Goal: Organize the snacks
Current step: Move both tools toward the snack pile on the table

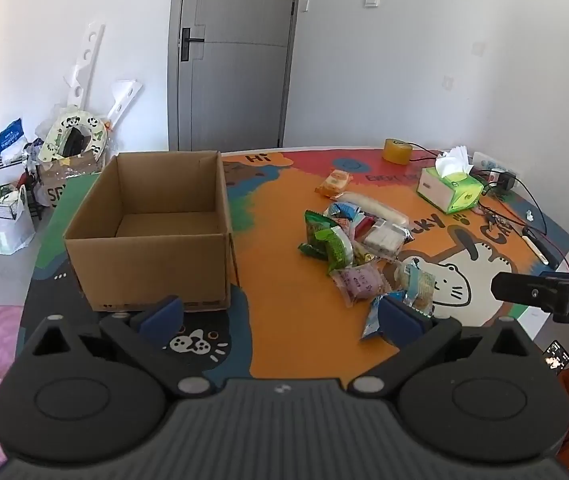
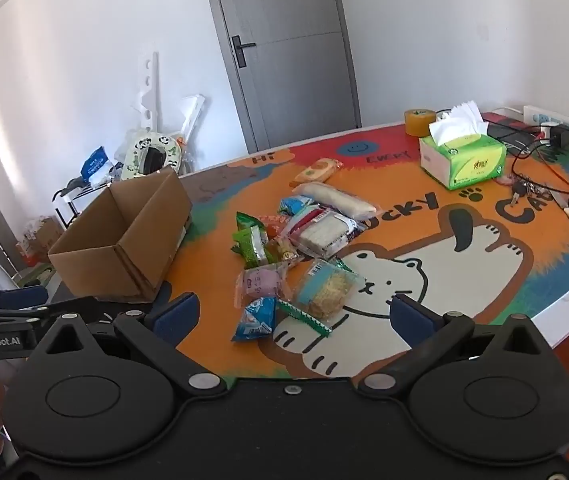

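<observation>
On the cartoon-printed table (image 1: 284,264), an open cardboard box (image 1: 152,236) stands on the left side, upright, flaps folded away, with nothing visible on its floor. To the right of it, well apart, lies a loose pile of wrapped snacks (image 1: 358,240): green packets (image 1: 330,242) on the pile's left edge, a clear pack of white wafers (image 1: 384,238) in the middle, a long pale roll (image 1: 372,206) at the far side, a pink-filled packet (image 1: 358,282) nearer, and a blue packet (image 2: 258,318) nearest of all. One orange packet (image 1: 334,182) lies alone, a little farther off.

The left gripper (image 1: 280,318) hovers over the near edge of the table, jaws spread as wide as they go, nothing between them; its left pad sits in front of the box's near wall. The right gripper (image 2: 292,314) also stands fully spread and empty, above the near end of the pile, with the blue packet and a noodle-like snack (image 2: 326,288) showing between its pads, seemingly below them rather than touched.

At the far right stand a green tissue box (image 2: 462,158), a roll of yellow tape (image 2: 418,122) and a tangle of cables (image 2: 544,152). A grey door (image 1: 236,52) is closed behind the table.
</observation>
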`<state>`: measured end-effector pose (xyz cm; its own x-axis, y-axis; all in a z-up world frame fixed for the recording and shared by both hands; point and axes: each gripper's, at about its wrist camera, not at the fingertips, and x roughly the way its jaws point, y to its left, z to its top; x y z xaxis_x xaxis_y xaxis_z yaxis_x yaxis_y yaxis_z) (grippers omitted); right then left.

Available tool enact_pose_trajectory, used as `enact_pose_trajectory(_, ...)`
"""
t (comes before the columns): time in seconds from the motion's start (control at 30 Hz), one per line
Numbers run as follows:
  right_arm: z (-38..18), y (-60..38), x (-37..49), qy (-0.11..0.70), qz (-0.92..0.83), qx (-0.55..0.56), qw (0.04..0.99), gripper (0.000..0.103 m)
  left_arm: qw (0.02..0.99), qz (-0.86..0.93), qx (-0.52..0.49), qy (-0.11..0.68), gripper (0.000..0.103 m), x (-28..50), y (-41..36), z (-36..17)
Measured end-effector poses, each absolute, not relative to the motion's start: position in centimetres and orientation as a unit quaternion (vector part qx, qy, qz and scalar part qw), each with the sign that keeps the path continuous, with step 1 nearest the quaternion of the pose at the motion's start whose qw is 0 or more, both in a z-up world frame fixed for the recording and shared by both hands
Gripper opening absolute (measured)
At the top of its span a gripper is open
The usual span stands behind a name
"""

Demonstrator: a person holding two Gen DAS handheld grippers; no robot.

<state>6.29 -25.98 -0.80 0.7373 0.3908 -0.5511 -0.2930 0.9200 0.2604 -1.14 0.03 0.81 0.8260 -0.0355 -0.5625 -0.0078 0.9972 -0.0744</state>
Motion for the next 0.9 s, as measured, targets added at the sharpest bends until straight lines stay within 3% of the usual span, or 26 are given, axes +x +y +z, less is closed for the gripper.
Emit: enact_pose_trajectory(0.9,-0.7,-25.2,6.0,0.317,0.179,0.065,0.929,0.103,0.961,-0.001,-0.037,0.274,0.103,-2.1,0.7,2.1)
